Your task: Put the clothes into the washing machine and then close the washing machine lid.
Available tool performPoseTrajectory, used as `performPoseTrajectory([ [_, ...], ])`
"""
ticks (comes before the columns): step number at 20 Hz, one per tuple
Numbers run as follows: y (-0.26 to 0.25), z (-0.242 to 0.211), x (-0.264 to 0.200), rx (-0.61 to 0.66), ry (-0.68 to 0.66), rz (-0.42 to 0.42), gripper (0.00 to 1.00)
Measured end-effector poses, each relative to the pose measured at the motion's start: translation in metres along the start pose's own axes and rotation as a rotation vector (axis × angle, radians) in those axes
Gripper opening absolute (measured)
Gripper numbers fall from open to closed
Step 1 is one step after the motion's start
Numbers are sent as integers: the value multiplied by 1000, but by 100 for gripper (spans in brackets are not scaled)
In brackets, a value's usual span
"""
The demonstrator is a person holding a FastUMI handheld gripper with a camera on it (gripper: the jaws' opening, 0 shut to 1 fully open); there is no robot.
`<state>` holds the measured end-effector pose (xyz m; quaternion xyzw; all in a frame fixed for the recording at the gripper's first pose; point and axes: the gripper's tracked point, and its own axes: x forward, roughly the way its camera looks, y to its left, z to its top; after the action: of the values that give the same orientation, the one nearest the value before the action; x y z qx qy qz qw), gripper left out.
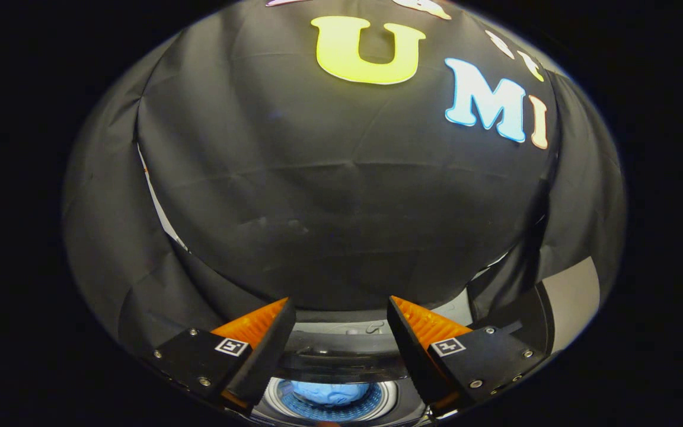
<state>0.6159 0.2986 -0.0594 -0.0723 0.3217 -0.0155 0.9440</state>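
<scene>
Hovering spread and empty, the gripper [338, 323] overlooks the crumpled blue cloth [329, 392] already inside the round steel washer drum [377, 403], whose lid apparently remains unclosed.

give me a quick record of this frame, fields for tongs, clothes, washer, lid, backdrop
tongs: open, fingers spread apart, holding nothing
clothes: light blue bundle lying inside the drum, below and between the fingers
washer: top-loading, its opening seen from above, drum ring around the bundle
lid: apparently not yet closed, since the drum is open to view; lid itself hard to tell
backdrop: black cloth wall beyond the fingers
</scene>
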Motion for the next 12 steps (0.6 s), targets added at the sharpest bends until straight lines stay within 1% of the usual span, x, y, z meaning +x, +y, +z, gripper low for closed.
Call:
performPoseTrajectory([
  [2, 0, 0, 0, 56, -24, 1, 96],
  [7, 2, -2, 1, 39, -29, -23, 97],
  [12, 3, -4, -1, 34, -32, -5, 97],
])
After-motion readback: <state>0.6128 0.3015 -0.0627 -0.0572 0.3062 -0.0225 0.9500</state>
